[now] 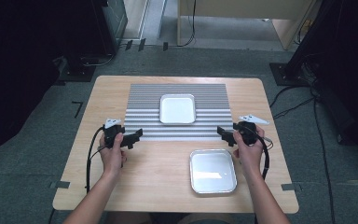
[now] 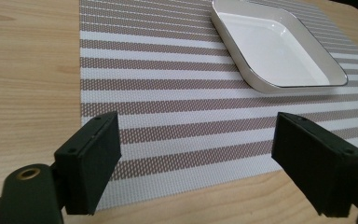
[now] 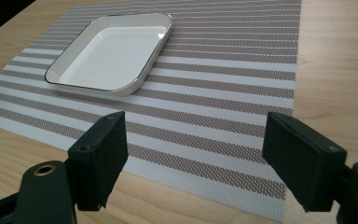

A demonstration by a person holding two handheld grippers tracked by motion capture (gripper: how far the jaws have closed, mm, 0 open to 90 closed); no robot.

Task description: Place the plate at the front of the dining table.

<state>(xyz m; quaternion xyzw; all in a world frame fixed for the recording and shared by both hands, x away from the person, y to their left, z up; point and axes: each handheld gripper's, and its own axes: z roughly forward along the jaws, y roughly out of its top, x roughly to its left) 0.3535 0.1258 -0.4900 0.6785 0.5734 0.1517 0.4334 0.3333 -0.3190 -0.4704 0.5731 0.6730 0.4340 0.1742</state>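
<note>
A white square dish (image 1: 177, 108) sits in the middle of a striped placemat (image 1: 144, 100) on the wooden table (image 1: 112, 177). My left gripper (image 1: 134, 136) hovers at the mat's near left corner, pointing right toward the mat, with its jaws open and nothing between them. My right gripper (image 1: 223, 133) is at the mat's near right corner, pointing left, also open and holding nothing. In the left gripper view the dish (image 2: 279, 46) lies ahead to the right of the left gripper (image 2: 196, 149). In the right gripper view the dish (image 3: 112, 51) lies ahead to the left of the right gripper (image 3: 193, 149).
A shiny metal tray (image 1: 212, 171) with nothing in it rests on the bare wood near the front edge, just below and left of my right hand. Cables trail from both grippers. Dark equipment and floor cables surround the table.
</note>
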